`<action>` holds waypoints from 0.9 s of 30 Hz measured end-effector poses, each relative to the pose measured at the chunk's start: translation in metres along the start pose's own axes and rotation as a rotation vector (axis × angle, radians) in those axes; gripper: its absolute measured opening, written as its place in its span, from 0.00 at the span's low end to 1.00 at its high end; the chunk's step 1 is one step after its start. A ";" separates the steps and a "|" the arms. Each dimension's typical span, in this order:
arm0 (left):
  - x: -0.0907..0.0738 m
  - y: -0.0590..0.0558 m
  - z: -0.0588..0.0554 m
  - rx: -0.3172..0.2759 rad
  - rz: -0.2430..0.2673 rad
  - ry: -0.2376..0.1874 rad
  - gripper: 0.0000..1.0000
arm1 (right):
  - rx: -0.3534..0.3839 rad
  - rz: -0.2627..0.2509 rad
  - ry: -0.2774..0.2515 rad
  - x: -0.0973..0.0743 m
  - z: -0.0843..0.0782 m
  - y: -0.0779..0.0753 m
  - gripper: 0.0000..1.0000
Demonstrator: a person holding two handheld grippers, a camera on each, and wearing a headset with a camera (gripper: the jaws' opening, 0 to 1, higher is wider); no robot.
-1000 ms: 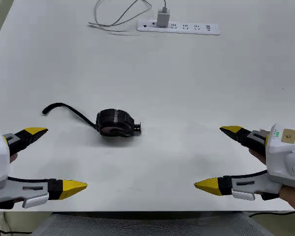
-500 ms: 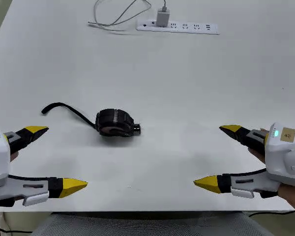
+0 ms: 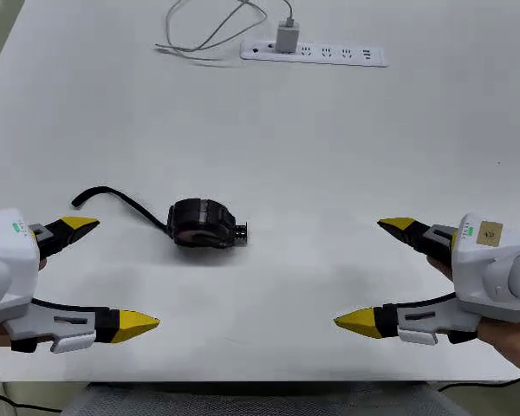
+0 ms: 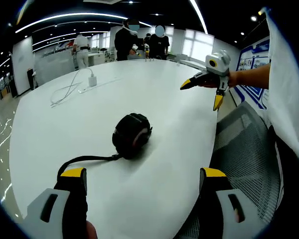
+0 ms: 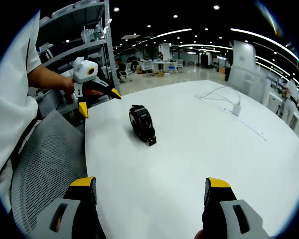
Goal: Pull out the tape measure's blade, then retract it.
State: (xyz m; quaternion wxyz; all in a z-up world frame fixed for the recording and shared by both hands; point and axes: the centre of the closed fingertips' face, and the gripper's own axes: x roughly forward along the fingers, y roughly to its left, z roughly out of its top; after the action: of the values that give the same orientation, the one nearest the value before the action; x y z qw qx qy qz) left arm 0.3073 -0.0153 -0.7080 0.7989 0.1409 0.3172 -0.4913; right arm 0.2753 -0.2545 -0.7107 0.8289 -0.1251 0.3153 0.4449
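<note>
A black tape measure (image 3: 201, 224) lies on the white table (image 3: 329, 147), its black wrist strap (image 3: 113, 198) trailing to the left and its blade tip at the right end of the case. The blade is wound in. My left gripper (image 3: 107, 273) hovers open at the near left, a short way from the strap. My right gripper (image 3: 383, 273) is open at the near right, well clear of the tape. From the left gripper view the tape measure (image 4: 131, 135) sits ahead between the jaws and the right gripper (image 4: 205, 89) is far off. The right gripper view has the tape measure (image 5: 142, 124) ahead and the left gripper (image 5: 97, 98) beyond it.
A white power strip (image 3: 316, 51) with a plugged-in charger (image 3: 286, 36) and a looped white cable (image 3: 208, 30) lies at the table's far edge. A grey mesh chair (image 5: 50, 154) sits by the near edge. People stand beyond the table's far end (image 4: 139, 42).
Both grippers have edged a little inward and forward over the table. The tape measure has not moved.
</note>
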 end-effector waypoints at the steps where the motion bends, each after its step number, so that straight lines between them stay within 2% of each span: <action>1: 0.002 0.000 0.001 0.007 -0.004 0.004 0.91 | -0.006 0.004 0.002 0.001 0.000 0.000 0.88; 11: 0.021 0.004 0.002 0.065 -0.049 0.031 0.90 | -0.028 0.048 0.012 0.020 0.007 -0.009 0.87; 15: 0.027 0.005 0.002 0.090 -0.077 0.047 0.86 | -0.044 0.068 0.023 0.029 0.008 -0.011 0.87; 27: 0.048 0.018 0.011 0.191 -0.122 0.105 0.78 | -0.116 0.134 0.072 0.055 0.011 -0.015 0.86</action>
State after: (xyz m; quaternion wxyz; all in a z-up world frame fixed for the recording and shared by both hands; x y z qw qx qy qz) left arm 0.3427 -0.0461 -0.7320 0.7328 0.2224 0.3185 -0.5587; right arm 0.3142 -0.2219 -0.7381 0.7768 -0.1675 0.3260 0.5121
